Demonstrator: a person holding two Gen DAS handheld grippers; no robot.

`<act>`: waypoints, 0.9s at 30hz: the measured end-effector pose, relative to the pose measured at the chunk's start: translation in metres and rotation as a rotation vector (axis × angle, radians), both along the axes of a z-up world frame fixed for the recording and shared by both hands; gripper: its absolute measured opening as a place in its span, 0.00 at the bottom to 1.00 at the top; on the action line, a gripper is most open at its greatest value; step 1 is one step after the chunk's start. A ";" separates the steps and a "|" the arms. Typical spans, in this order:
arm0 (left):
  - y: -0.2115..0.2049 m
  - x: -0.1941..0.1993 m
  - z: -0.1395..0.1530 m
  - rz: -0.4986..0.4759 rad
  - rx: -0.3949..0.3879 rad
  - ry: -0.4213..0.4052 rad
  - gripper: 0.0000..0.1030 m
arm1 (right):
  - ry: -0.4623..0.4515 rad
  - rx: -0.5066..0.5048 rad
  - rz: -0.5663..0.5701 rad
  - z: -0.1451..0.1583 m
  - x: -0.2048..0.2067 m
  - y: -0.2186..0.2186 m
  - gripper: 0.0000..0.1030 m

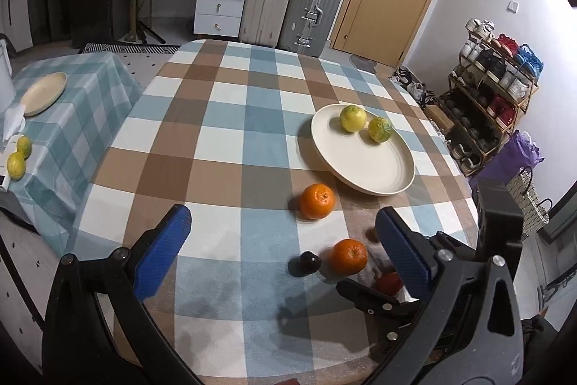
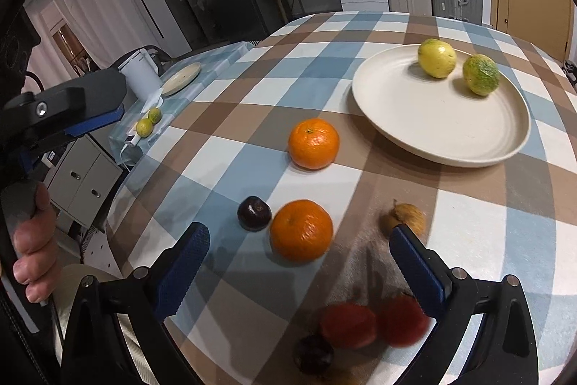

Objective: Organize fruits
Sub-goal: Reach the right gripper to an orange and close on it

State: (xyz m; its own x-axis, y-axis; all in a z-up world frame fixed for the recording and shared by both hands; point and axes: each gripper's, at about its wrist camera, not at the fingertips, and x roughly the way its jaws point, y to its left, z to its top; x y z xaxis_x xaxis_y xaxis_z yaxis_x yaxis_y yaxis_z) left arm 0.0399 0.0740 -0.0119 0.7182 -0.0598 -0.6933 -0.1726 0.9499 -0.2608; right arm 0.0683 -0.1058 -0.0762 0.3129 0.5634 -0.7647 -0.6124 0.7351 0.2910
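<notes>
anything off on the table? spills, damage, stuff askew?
No spills or damage visible. The white plate sits flat with only two yellow-green fruits at its far side. The oranges, dark plums and red fruits lie scattered loose on the tablecloth. Red ones are blurred.

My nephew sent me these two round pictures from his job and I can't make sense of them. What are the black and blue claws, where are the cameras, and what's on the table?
There is no robot here. A person holds a hand-gripped clamp in each hand, each with a fisheye camera looking along its blue jaws. One picture is from the left gripper, the other from the right gripper. Both stand open and hold nothing. On the checked table sits a plate with two yellow-green fruits. Off the plate lie two oranges, a dark plum and, blurred nearby, some red fruits.
</notes>
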 end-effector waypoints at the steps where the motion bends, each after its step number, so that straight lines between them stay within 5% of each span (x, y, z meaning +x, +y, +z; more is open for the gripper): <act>1: 0.002 0.000 0.000 0.002 -0.008 0.001 0.99 | 0.001 -0.002 0.003 -0.001 0.000 0.002 0.99; 18: -0.003 0.000 -0.003 -0.014 -0.003 0.023 0.99 | 0.015 -0.054 0.041 -0.014 0.003 0.014 0.49; 27: -0.003 0.000 -0.003 -0.016 -0.001 0.025 0.99 | 0.085 -0.033 0.018 -0.019 0.010 0.008 0.40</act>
